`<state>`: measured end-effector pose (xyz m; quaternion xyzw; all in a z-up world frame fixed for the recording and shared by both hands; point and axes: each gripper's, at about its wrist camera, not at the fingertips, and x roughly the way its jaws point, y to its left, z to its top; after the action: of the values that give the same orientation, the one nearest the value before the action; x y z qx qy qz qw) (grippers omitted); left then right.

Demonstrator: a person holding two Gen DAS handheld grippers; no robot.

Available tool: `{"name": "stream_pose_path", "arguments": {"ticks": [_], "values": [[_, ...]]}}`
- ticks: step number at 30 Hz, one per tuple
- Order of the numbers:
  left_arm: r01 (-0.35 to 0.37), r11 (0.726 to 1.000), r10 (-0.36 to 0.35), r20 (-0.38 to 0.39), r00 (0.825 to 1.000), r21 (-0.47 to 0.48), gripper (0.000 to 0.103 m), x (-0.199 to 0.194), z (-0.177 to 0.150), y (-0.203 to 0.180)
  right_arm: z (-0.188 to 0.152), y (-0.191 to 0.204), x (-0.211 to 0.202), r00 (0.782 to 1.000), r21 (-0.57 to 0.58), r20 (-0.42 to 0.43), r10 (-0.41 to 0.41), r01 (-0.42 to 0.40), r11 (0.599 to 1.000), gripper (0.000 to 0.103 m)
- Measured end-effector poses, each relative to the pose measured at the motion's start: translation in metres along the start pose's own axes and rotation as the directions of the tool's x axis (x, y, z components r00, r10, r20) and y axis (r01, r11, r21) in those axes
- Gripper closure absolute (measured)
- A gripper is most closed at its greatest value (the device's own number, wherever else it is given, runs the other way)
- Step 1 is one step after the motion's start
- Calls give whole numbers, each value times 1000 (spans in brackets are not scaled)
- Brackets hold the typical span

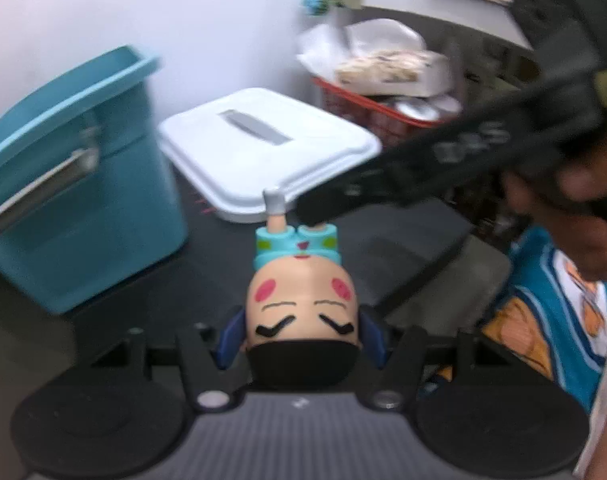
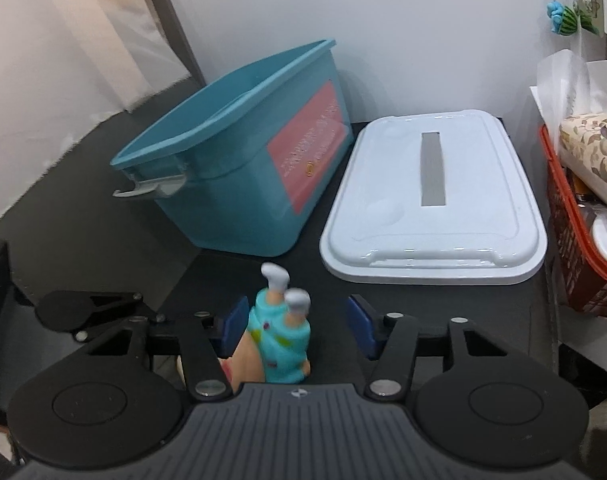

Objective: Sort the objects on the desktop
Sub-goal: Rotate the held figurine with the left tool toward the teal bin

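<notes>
A cartoon doll with a big head, teal pyjamas and white socks hangs upside down. My left gripper is shut on its head, held above the dark desk. In the right wrist view the doll sits feet-up between my right gripper's blue pads. The right gripper is open, its left pad close to the doll and its right pad well apart from it. The right gripper's black body crosses the left wrist view just above the doll's feet.
An open teal storage bin stands at the back left of the dark desk. Its white lid lies flat to the right. A red basket full of packets stands at the far right. A person in a teal shirt is at the right.
</notes>
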<state>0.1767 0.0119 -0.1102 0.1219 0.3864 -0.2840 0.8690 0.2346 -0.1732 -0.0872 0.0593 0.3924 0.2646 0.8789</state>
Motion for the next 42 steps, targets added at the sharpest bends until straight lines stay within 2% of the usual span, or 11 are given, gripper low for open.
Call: {"name": "stream_pose_path", "arguments": {"ticks": [3,4,5,9,13,18,22,25,31,36,42], "values": [[25,999,-25,4,1000,27,40,1,-1,-4,0,-3,4,1000,-5,-5,-30,30,1000,70],[26,1000,-26,8,1000,17,40,1,-1,-3,0,-4,6,999,-11,-11,-30,30,999,74],[25,1000,-25,9,1000,2,39,0,-1,-2,-1,-3,7,999,-14,-14,-31,31,999,83],[0,999,0,9,1000,-53,34,-1,-3,0,-2,-3,7,999,-11,-13,-46,46,999,87],[-19,988,22,19,1000,-152,33,-5,-5,2,-5,-22,10,999,133,-29,-33,37,990,87],[-17,956,25,25,999,-292,34,-12,-5,9,-14,-48,15,995,274,-92,-42,66,960,85],[-16,925,37,49,998,-380,34,-16,-5,12,-18,-46,18,988,263,-141,-66,102,959,84],[-11,904,43,65,997,-427,34,-20,-2,13,-19,-44,18,986,273,-164,-36,81,959,82],[-30,892,76,85,993,-451,34,-29,6,11,-20,-41,8,984,286,-176,2,49,957,77],[-45,883,102,96,990,-468,34,-32,17,6,-17,-40,-7,988,269,-155,-19,61,961,74],[-86,860,139,68,988,-503,34,-23,25,-2,-15,-36,-26,991,242,-125,-39,69,968,64]]}}
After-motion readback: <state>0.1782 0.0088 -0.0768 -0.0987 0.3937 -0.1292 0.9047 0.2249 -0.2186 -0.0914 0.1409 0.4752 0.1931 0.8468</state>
